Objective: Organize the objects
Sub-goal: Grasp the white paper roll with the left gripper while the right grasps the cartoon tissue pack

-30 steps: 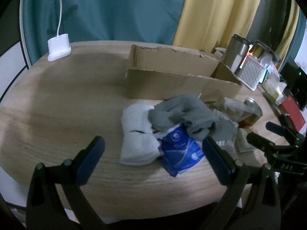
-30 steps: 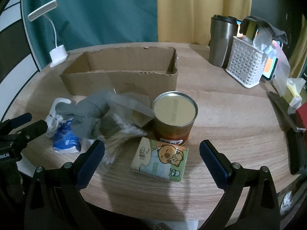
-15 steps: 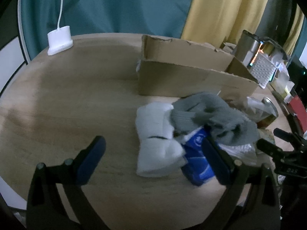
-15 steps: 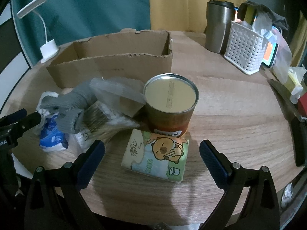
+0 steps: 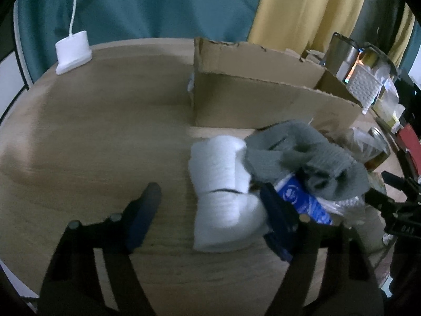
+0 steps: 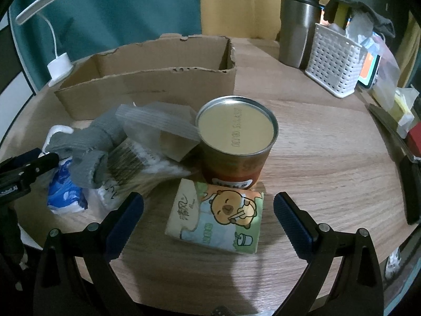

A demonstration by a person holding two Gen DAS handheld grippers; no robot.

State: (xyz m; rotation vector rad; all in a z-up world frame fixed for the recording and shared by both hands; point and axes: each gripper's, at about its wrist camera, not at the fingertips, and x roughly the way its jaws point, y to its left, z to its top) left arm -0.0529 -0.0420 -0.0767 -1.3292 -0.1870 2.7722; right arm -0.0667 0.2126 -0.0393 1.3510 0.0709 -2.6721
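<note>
Nearest your left gripper (image 5: pixel 208 210), you are holding the fingers spread around the white rolled sock (image 5: pixel 223 189), and the right finger is pressing against the blue packet (image 5: pixel 302 197). Closing now, you are risking pinching that packet too, or dragging the grey sock (image 5: pixel 302 155) lying over both. Your right gripper (image 6: pixel 208 210) is hanging open and empty over the tissue pack (image 6: pixel 218 218), which is touching the tin can (image 6: pixel 236 142); a careless sweep is likely tipping it. Farther back, the cardboard box (image 6: pixel 147 81) is standing open on the counter (image 6: pixel 315 144), waiting.
</note>
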